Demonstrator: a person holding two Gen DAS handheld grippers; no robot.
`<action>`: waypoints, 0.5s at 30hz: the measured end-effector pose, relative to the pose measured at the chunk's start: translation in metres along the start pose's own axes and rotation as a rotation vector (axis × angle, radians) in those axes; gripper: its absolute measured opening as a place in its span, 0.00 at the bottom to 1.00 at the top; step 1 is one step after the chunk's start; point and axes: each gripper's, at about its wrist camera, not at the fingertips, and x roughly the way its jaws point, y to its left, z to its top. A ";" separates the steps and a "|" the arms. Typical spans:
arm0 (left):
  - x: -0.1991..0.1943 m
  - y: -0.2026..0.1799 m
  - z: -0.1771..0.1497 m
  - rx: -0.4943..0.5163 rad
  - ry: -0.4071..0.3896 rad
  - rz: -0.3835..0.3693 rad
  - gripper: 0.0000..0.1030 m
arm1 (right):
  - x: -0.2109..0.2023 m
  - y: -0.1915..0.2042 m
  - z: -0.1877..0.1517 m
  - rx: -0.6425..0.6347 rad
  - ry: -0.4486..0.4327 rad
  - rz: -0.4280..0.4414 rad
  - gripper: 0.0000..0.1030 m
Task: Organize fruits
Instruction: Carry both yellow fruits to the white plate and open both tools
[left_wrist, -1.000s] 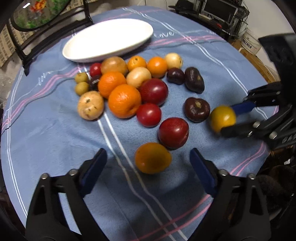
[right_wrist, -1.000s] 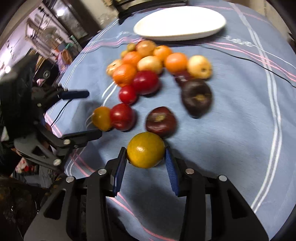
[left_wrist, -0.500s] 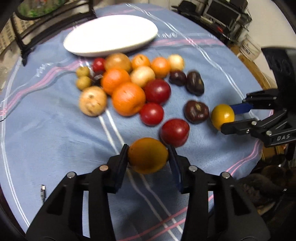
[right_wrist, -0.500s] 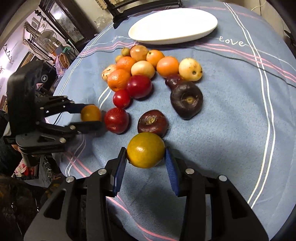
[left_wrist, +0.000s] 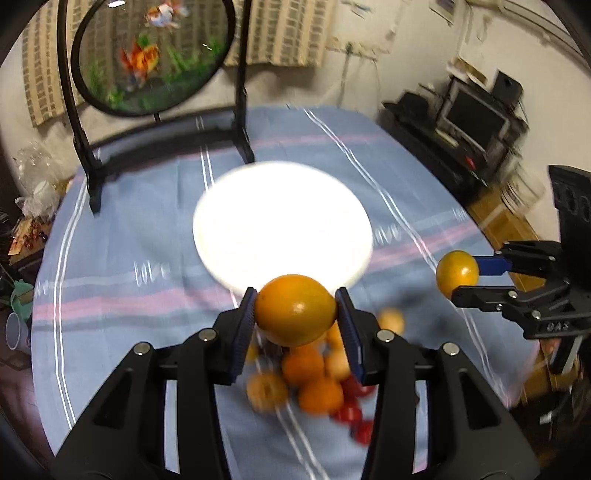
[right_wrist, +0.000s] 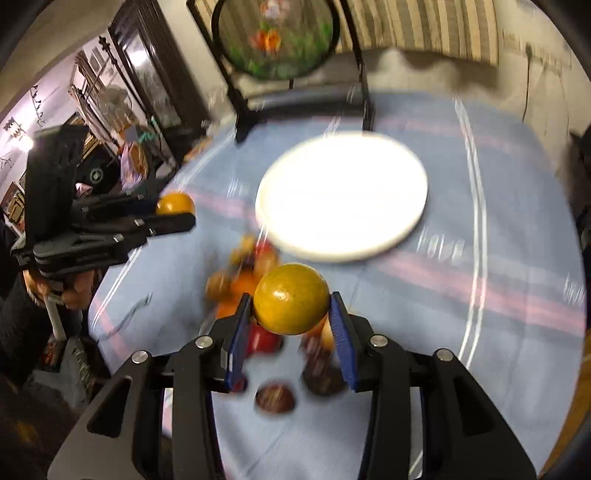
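Left wrist: striped blue tablecloth (left_wrist: 129, 295), seemingly fish-painted screen (left_wrist: 147, 55).

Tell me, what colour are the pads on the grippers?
Blue. The pads show best in the left wrist view, pressing an orange fruit.

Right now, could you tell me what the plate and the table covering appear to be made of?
The plate looks like glazed white ceramic or melamine: smooth, with a bright glare. The table covering looks like woven cotton cloth: matte blue with pink and white stripes, following the table's edge.

Both wrist cams high, angled down, facing white plate (left_wrist: 282, 225), shared w/ blue tablecloth (right_wrist: 480, 314)
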 end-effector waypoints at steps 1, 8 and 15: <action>0.006 0.001 0.011 -0.009 -0.005 0.012 0.42 | 0.002 -0.004 0.013 -0.001 -0.018 -0.009 0.41; 0.064 0.010 0.058 -0.070 0.029 0.096 0.42 | 0.055 -0.034 0.076 0.037 -0.035 -0.058 0.41; 0.119 0.019 0.063 -0.077 0.098 0.146 0.42 | 0.115 -0.058 0.094 0.095 0.035 -0.077 0.41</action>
